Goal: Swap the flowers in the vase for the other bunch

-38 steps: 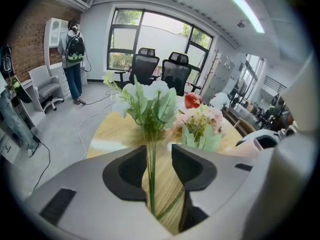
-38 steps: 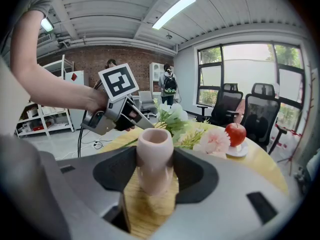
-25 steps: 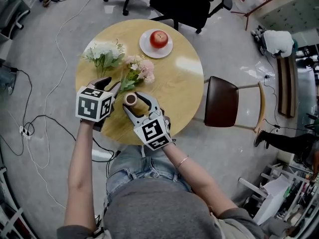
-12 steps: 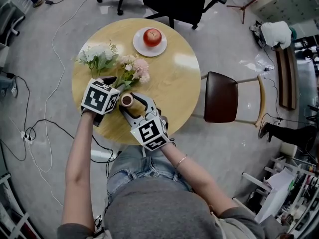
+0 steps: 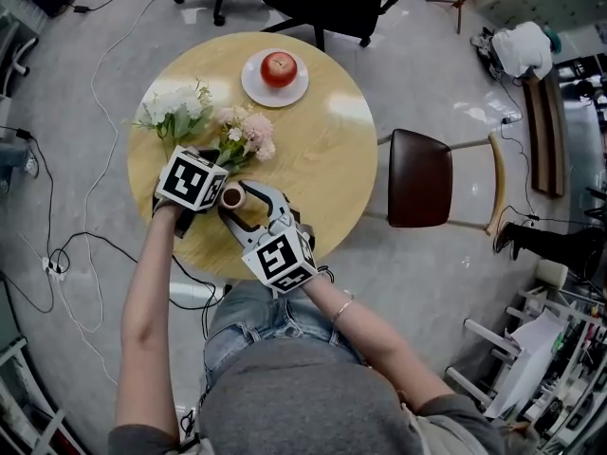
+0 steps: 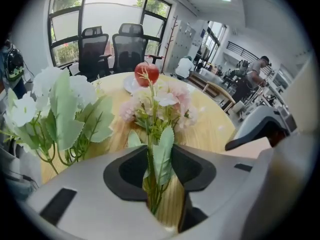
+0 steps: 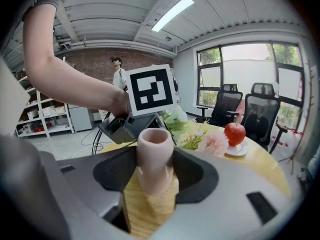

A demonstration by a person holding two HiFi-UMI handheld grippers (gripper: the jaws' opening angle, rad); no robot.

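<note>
Straddling pink flowers [image 5: 245,136] beside white bunch [image 5: 171,108], left gripper [image 6: 160,178] has been closing, unclamped; right gripper [image 7: 154,184] clamps vase [image 7: 155,149].

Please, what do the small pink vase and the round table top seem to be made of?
Small pink vase: probably ceramic, possibly plastic; smooth matte surface without glare. Round table top: wood or wood veneer; pale grain lines, soft sheen.

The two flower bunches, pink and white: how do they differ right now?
Colour: the pink bunch has pale pink blooms, the white bunch white ones. Place: the pink bunch lies nearer the vase, the white bunch farther off. State: the pink bunch's stems stand between the left gripper's jaws, which have just been closing without pressing yet; the white bunch lies untouched. Both have green leaves and are outside the vase.
</note>
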